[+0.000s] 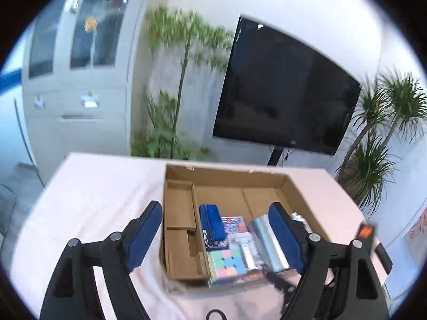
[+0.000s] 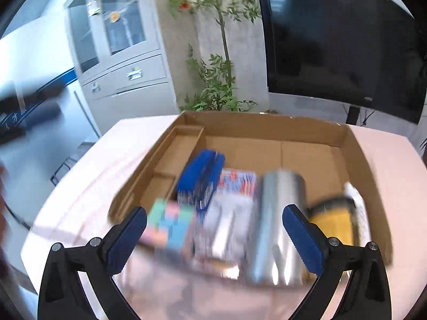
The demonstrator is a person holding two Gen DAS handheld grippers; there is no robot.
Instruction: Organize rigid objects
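- In the right wrist view, motion blur smears the lower half of the cardboard box (image 2: 267, 125); the pastel cube (image 2: 170, 224), the blue case (image 2: 200, 181) and the printed packet (image 2: 234, 181) lose their edges and any lettering.
- The silver cylinder (image 2: 277, 226) runs into the right gripper's finger (image 2: 301, 242) at lower right, its near end unclear.
- A yellow-and-black item (image 2: 333, 218) at right centre is too blurred to identify.
- At the left edge, a dark streak (image 2: 29, 104) cannot be made out.
- In the left wrist view, a black and orange object (image 1: 367, 233) at right is partly hidden behind the left gripper's finger (image 1: 285, 237).
- The television (image 1: 283, 88) is cut off in the right wrist view's upper right.
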